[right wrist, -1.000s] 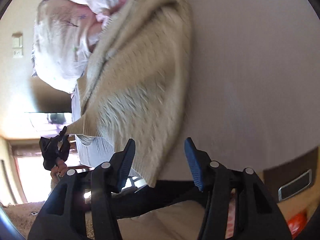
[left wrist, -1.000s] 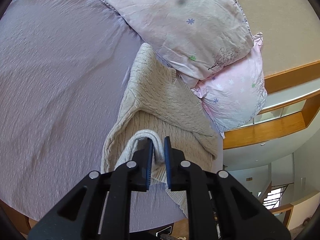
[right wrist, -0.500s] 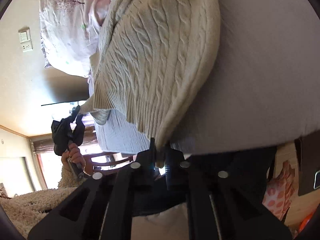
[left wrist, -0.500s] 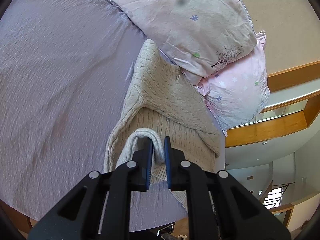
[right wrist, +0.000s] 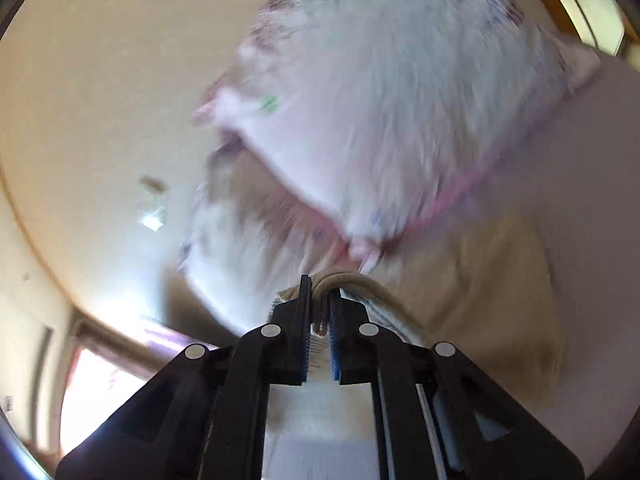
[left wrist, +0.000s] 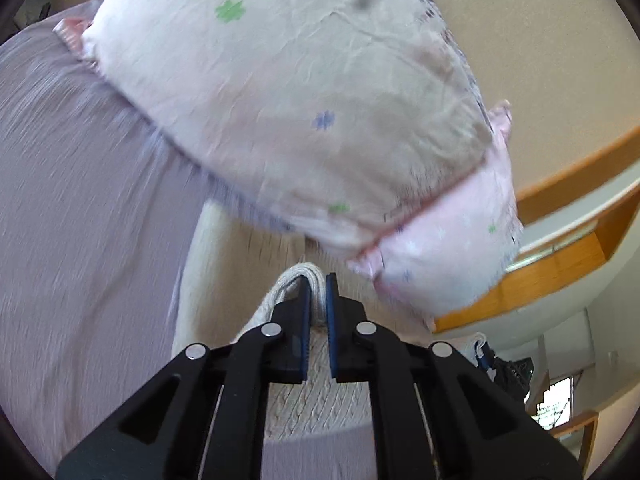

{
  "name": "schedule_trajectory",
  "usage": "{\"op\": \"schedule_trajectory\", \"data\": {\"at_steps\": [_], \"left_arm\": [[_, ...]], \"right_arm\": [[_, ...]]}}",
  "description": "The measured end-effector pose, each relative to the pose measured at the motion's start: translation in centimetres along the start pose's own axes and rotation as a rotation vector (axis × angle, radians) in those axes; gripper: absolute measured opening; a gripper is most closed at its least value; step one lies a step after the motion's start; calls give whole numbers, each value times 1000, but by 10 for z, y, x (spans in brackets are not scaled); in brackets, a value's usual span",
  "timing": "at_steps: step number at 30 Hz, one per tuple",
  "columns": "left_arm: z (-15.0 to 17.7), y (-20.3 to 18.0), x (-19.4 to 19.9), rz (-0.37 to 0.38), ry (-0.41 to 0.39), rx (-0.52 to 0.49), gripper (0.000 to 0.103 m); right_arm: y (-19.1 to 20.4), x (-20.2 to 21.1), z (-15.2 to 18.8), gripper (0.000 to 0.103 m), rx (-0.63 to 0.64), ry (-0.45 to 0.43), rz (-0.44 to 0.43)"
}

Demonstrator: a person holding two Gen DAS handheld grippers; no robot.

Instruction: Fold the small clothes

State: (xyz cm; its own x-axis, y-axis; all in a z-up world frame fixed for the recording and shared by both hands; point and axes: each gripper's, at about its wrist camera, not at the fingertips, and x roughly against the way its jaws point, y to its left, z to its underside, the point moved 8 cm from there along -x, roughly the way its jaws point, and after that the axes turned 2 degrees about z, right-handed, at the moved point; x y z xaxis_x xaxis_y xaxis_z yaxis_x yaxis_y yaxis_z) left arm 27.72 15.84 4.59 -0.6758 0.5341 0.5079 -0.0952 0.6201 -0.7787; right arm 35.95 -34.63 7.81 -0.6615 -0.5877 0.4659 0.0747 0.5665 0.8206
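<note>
both the left tool point(left wrist: 316, 292) and the right tool point(right wrist: 320, 300), the right spread a second ago, now pinch the hem of the cream cable-knit sweater point(left wrist: 320, 396) and have carried it across the bed point(left wrist: 80, 240) toward the pillows point(left wrist: 300, 112), so a fold is under way.

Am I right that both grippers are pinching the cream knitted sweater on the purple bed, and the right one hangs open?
Not quite: the right gripper is shut on the sweater's edge, as the right wrist view shows. The left gripper pinches the sweater too, above the purple bed.
</note>
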Motion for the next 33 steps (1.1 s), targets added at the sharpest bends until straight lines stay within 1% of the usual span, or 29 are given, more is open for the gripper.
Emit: {"op": "schedule_trajectory", "data": {"at_steps": [2,3,4,5,6,7,8,9,10,11,12,14,16,17,19,21,22,23,24,25,26,27,28,29,30,32,33], "left_arm": [[-24,4,-28,-42,-33,38,7],[-32,10,-43,-78,-35,56,7],[-35,20,-60,-134,-11,73,10],[-34,28,-70,-178,17,86,14],[-31,34,-77,-201,44,97,17],[-26,37,-80,-201,77,100,29],[-23,37,-78,-197,85,84,46],[-20,37,-73,-206,86,43,55],[-18,37,-63,-234,80,-21,69],[-16,39,-58,-251,83,-54,74],[-14,42,-54,-262,95,-75,74],[-6,55,-47,-272,140,-67,74],[0,70,-44,-273,158,-19,74],[3,74,-44,-266,164,1,74],[12,83,-48,-242,203,51,74],[27,84,-54,-225,247,51,74],[31,83,-56,-224,260,47,74],[35,82,-59,-214,268,37,75],[35,80,-60,-206,250,19,75],[35,79,-61,-185,235,29,74],[35,80,-65,-163,226,59,58],[36,86,-66,-145,216,109,48],[34,91,-64,-145,189,137,30],[37,98,-68,-114,202,201,16],[40,102,-67,-82,188,253,15],[39,93,-64,-49,181,249,14],[39,78,-63,5,183,244,14]], "right_arm": [[-15,-32,-13,8,-14,5,78],[-25,-49,-15,9,-25,16,138],[-41,-69,-13,11,-49,48,234],[-50,-79,-8,22,-67,73,292],[-55,-84,-3,38,-87,83,321],[-54,-83,4,49,-92,76,319],[-50,-79,7,73,-72,62,312],[-44,-73,10,88,-32,44,314],[-40,-67,14,89,18,29,318],[-39,-66,17,89,36,36,319],[-44,-68,22,89,29,72,314],[-59,-75,30,89,-25,132,309],[-87,-81,38,87,-61,189,448],[-89,-77,38,85,-67,168,435],[-82,-71,36,85,-87,138,425],[-74,-67,38,90,-84,125,404],[-71,-62,40,91,-78,118,389],[-70,-59,43,92,-76,120,376],[-68,-54,47,92,-79,124,364],[-66,-49,54,92,-89,129,346],[-66,-47,58,93,-96,134,337],[-66,-45,62,93,-101,138,332],[-67,-39,65,93,-106,140,325],[-67,-35,68,93,-106,141,321],[-66,-33,72,93,-107,143,318],[-67,-16,76,93,-102,140,315],[-68,-8,76,93,-97,136,318]]}}
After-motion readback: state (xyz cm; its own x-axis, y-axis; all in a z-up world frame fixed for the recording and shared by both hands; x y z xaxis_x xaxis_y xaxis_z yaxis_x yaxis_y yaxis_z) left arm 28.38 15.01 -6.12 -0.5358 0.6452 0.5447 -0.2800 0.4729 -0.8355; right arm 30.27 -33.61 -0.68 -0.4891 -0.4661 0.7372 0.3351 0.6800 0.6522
